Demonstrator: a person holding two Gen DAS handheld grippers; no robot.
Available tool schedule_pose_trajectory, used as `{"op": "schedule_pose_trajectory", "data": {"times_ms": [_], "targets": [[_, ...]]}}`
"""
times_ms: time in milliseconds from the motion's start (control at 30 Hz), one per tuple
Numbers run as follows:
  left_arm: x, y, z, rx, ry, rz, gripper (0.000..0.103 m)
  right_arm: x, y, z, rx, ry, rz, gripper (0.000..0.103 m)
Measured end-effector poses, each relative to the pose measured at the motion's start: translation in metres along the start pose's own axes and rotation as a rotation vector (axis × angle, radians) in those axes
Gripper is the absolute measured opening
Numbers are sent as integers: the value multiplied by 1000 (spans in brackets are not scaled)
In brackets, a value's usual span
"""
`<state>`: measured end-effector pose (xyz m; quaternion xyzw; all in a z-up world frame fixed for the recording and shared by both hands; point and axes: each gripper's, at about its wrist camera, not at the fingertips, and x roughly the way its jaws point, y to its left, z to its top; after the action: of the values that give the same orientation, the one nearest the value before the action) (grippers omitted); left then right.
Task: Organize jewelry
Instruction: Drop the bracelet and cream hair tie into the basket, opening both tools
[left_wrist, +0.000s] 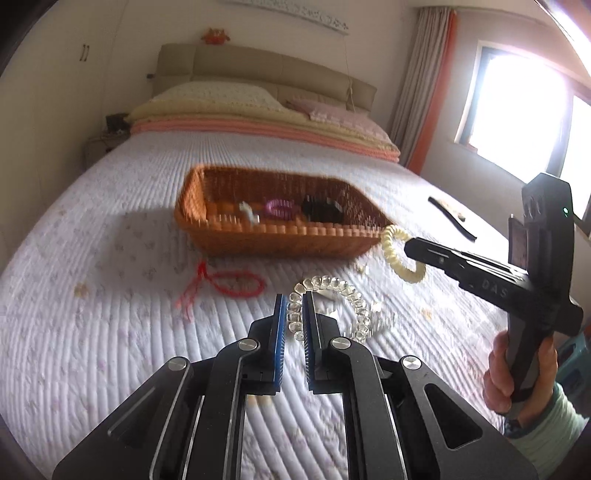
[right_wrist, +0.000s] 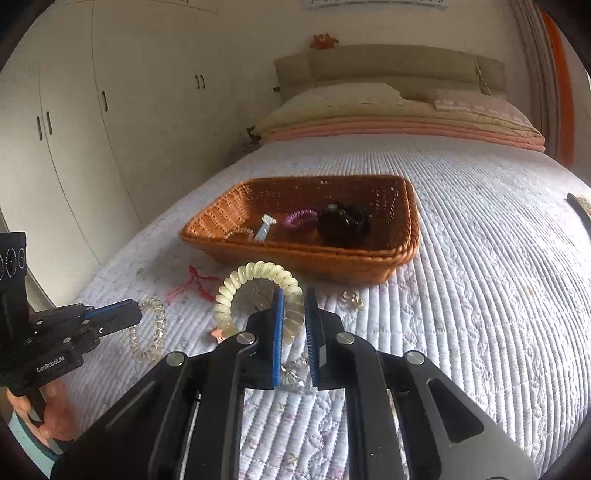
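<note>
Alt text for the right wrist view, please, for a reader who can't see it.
The right gripper holds a cream coil bracelet above a white quilted bed, short of an orange wicker basket that contains a purple coil, a black item and a pale clip. At left, the left gripper grips a clear coil bracelet.

Motion blur smears the woven basket (left_wrist: 280, 236) in the left wrist view. A black strap (right_wrist: 580, 210) runs off the right wrist view's edge.
</note>
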<state>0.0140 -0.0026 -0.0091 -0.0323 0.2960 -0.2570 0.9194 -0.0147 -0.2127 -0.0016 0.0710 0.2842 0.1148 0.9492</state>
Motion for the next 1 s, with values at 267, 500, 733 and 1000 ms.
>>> {"op": "schedule_pose_trajectory", "data": {"times_ms": [267, 500, 733, 1000], "targets": [[22, 14, 80, -6, -96, 43, 7, 20, 12, 81, -37, -64, -66, 10], [89, 35, 115, -43, -45, 97, 7, 101, 7, 128, -30, 58, -113, 10], [131, 53, 110, -71, 11, 134, 7, 166, -1, 131, -15, 189, -141, 10], [144, 58, 99, -60, 53, 167, 7, 203, 3, 118, -24, 294, -177, 10]]}}
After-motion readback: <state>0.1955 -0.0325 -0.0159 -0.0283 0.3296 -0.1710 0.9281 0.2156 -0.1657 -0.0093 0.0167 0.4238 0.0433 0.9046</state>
